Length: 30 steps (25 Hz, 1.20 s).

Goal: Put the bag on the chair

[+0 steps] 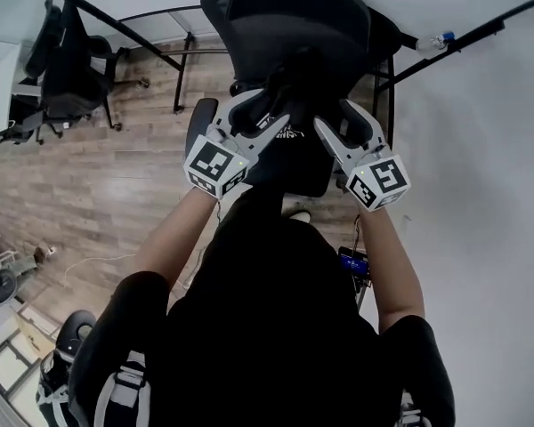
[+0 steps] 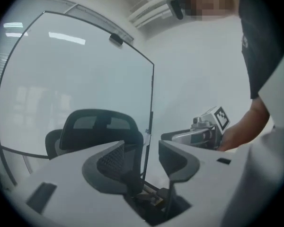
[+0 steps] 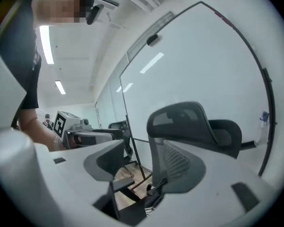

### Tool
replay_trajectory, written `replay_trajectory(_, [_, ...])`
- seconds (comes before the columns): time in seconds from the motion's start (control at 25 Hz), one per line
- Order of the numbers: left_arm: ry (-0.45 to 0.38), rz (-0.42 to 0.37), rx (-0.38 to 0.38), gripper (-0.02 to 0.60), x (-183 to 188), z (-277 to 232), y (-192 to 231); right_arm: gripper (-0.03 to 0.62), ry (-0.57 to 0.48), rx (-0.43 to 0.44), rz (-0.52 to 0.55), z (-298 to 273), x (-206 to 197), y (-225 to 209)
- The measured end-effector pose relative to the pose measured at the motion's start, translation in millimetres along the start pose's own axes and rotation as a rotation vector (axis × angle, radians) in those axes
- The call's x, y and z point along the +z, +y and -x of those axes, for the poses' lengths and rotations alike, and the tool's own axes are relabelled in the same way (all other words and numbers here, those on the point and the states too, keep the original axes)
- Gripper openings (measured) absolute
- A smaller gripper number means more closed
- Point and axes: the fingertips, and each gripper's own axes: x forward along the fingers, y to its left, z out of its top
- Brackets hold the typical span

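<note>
— What are your fingers doing?

— Both pairs are spread, with nothing in them. My left gripper (image 2: 141,145) has only air in its gap, and so does my right gripper (image 3: 138,145). I hold them side by side, near each other, over the chair.

— And the bag?

— The bag (image 1: 287,154) sits just below and between my grippers, on the seat of the chair (image 1: 294,16) as far as I can make out. Neither gripper touches it. It is black on a black seat, so its outline melts away. A small white print on it faces up at me. I can't tell its long axis or which way it points.

— The chair itself?

— Its seat is toward me and the backrest (image 3: 180,122) stands on the far side, with an armrest (image 1: 200,123) out to the left.

— What's around?

— A wood-plank floor (image 1: 98,176) lies under everything. Behind the chair is a frosted glass partition (image 2: 85,70) in a thin black frame. Off to my left stands a second black chair (image 1: 67,69). Overhead are strip lights (image 3: 46,44) on a white ceiling.
</note>
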Motion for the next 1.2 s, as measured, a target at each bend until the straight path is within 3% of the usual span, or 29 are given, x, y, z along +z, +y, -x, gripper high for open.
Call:
replay_trajectory(0.08, [-0.030,-0.019,-0.001,0.218,26.8,22.1,-34.2,0.248,-0.037,0.042,0.042,28.3,23.6,30.3])
replay_trajectory(0.28, [-0.088,-0.042,-0.011,0.132,78.7,77.6,-107.8,0.136,-0.089,0.115,0.072,101.8,60.6,96.3])
replay_trajectory(0.44, [-0.130,-0.089,-0.043,0.086,100.3,113.4,-153.2,0.012,-0.110,0.098,0.146,149.1,72.5,131.8])
replay_trajectory(0.52, [-0.123,-0.101,-0.056,0.058,104.2,130.7,-167.1,0.002,-0.124,0.081,0.168,163.8,78.5,149.1])
replay_trajectory(0.76, [-0.146,-0.127,-0.074,0.009,110.2,172.4,-180.6,0.000,-0.168,0.070,0.136,175.8,94.8,199.6])
replay_trajectory(1.2, [-0.133,-0.122,-0.079,0.006,106.3,205.9,-151.6,0.000,-0.197,-0.032,0.213,149.5,105.0,242.2])
